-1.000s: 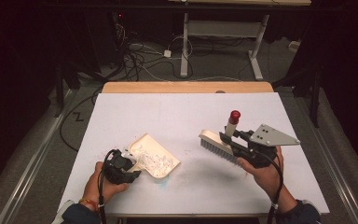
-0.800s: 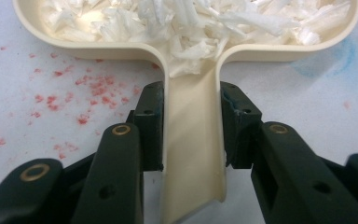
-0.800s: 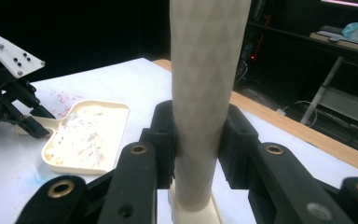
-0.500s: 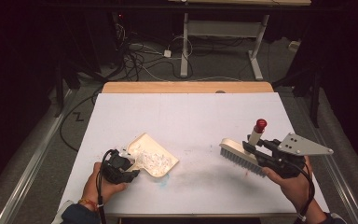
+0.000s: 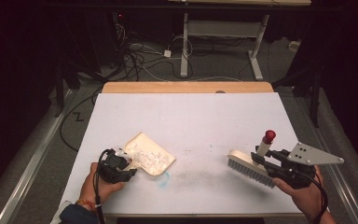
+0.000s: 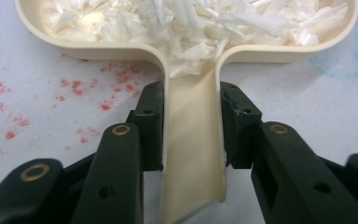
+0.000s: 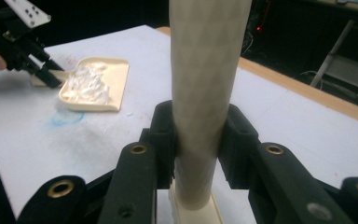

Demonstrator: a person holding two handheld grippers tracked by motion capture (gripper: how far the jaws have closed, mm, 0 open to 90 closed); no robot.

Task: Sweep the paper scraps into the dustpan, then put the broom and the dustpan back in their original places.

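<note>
We take the dustpan (image 5: 148, 157) as our landmark, and we go from what is closest to us to what is farther. Nearest, just on our side of the dustpan, the left tool (image 6: 192, 126) is pinching the handle (image 6: 193, 154) of the dustpan from both sides; the pads lie flat against it and the grip looks centred. We should hold this hand quiet and keep the pan level on the desk (image 5: 191, 116), because the white scraps (image 6: 205, 21) are piled up to the neck of the handle and a tilt toward us could spill them.

Well apart from the dustpan, on its right side, the right tool (image 7: 198, 135) is pinching the round stem (image 7: 205, 93) of the brush (image 5: 249, 165), which has a red tip (image 5: 269, 136). The bristles seem to be at the desk surface or just above it; we cannot tell which.

Between the dustpan and the brush the desk shows a grey smudge (image 5: 200, 175) and a blue mark (image 5: 162, 177) close to the open lip of the pan. We judge that the sweeping is nearly finished, since no loose scraps are visible there. If a last pass is needed, we should bring the brush low and straight toward the open lip, with light pressure, and stop before it pushes the pan. The far part of the desk behind the dustpan needs no attention.
</note>
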